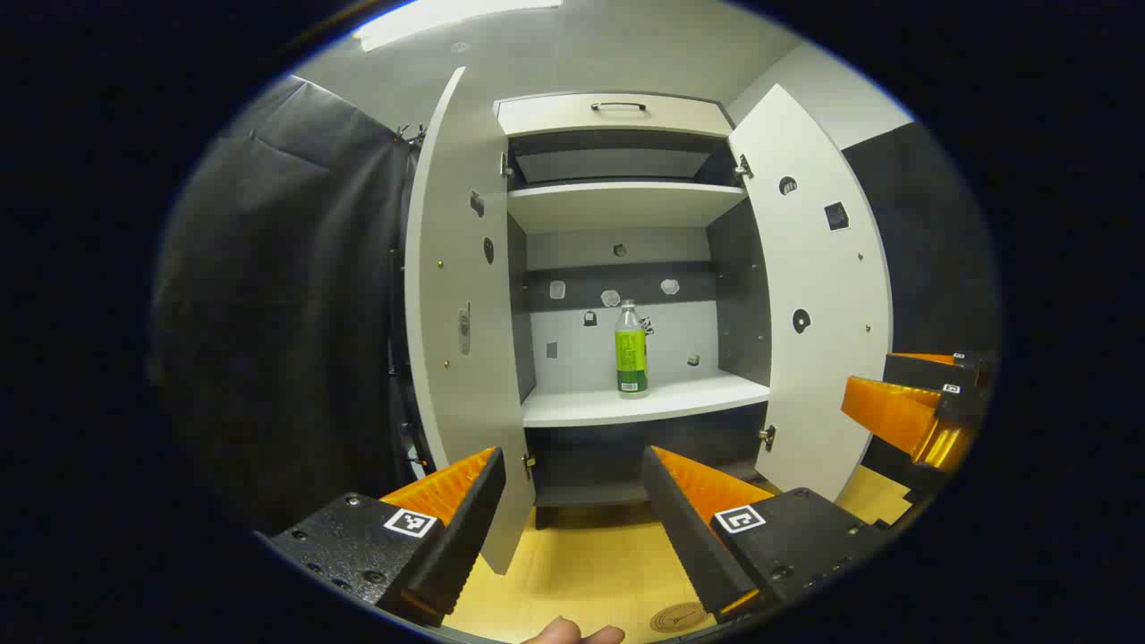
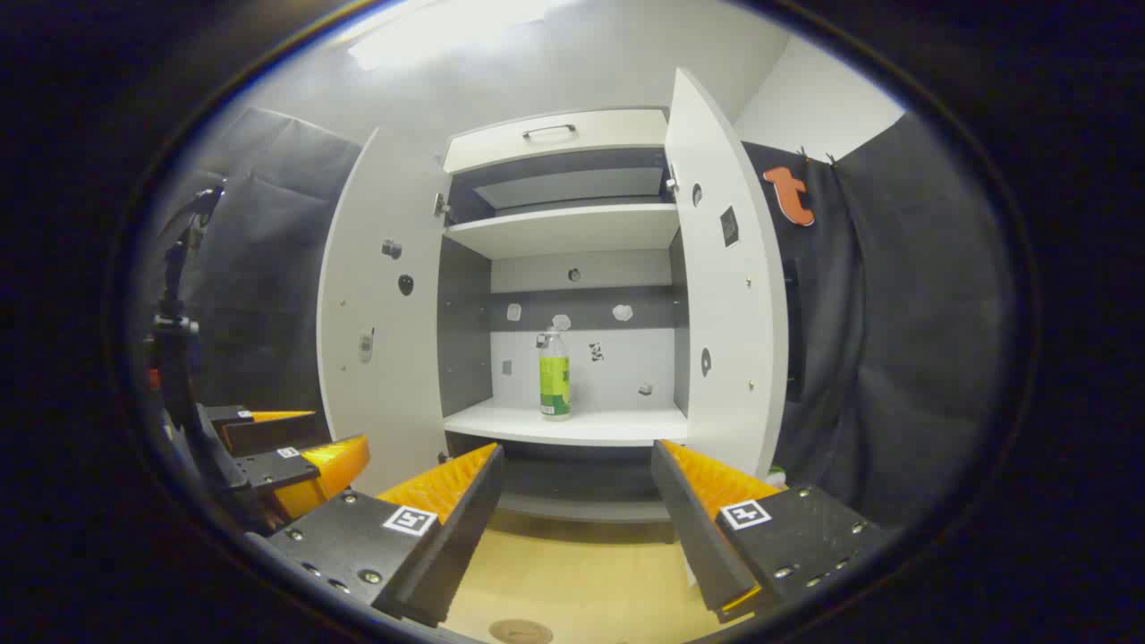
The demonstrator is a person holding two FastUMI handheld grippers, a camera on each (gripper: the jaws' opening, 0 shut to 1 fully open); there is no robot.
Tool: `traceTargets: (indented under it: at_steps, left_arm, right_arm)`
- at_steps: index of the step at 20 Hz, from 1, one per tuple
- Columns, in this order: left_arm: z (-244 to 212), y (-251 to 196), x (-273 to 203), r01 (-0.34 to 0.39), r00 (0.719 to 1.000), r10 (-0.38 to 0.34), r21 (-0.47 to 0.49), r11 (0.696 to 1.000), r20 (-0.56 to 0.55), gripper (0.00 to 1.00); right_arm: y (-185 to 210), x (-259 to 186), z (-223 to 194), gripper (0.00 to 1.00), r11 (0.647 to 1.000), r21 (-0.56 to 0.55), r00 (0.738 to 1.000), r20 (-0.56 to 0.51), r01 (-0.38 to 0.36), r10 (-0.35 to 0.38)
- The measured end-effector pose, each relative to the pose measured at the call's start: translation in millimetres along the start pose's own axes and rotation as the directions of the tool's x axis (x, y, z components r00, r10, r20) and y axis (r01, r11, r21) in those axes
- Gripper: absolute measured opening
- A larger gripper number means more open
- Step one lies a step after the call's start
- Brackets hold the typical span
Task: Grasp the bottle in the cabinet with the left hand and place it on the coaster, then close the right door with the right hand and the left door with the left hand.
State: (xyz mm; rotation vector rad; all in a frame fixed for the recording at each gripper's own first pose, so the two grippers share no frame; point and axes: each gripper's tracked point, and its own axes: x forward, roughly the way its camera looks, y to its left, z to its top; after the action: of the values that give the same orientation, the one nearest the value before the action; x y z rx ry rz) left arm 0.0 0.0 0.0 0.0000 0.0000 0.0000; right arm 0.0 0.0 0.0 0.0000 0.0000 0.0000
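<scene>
Round coaster partly cut off at table edge.

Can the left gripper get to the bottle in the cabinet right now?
Probably yes. Both doors stand open, the bottle stands alone on the shelf, and the left gripper is open and pointed at it, though not close yet.

Clear, probably plastic bottle with glossy label; smooth matt cabinet panels; wood-grain tabletop.
</scene>
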Motion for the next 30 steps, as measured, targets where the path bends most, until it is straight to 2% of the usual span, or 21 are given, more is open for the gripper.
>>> traceTargets:
  at_steps: [3, 9, 10, 11, 14, 21, 30]
  left_arm:
    - [14.2, 5.2, 1.5, -0.001, 1.0, 0.001, -0.026, 1.0, -0.004, 0.97]
    - [32.5, 16.9, 34.0, 0.005, 1.0, -0.006, -0.064, 0.998, -0.012, 0.97]
    - [32.9, 19.4, 40.6, 0.003, 1.0, -0.004, -0.064, 0.998, -0.016, 0.97]
    - [33.5, 21.0, 46.5, 0.003, 1.0, -0.004, -0.063, 0.998, -0.014, 0.97]
    - [32.9, 17.2, 62.5, 0.019, 1.0, -0.02, -0.064, 0.998, -0.023, 0.99]
    - [41.4, -9.3, 87.7, 0.081, 0.997, -0.082, -0.056, 0.995, -0.009, 0.97]
    - [44.1, -29.0, 150.1, 0.095, 0.995, -0.095, -0.043, 0.995, 0.004, 0.97]
  right_arm:
    - [12.1, 12.2, 19.0, 1.0, 1.0, -0.007, 1.0, 0.027, -0.015, 0.016]
    - [19.3, 32.6, 37.1, 0.99, 0.994, -0.107, 0.999, 0.033, 0.003, 0.0]
    - [15.3, 37.5, 37.3, 0.94, 0.993, -0.119, 0.999, 0.03, 0.017, -0.014]
    - [12.2, 41.8, 37.7, 0.99, 0.993, -0.111, 0.999, 0.027, 0.029, -0.027]
    - [4.3, 51.6, 36.7, 0.99, 0.996, -0.076, 0.999, 0.014, 0.043, -0.043]
    - [-12.8, 56.8, 38.7, 0.99, 0.994, -0.078, 0.997, 0.018, 0.076, -0.075]
    - [-30.1, 64.4, 37.6, 0.99, 0.992, -0.048, 0.993, 0.0, 0.114, -0.114]
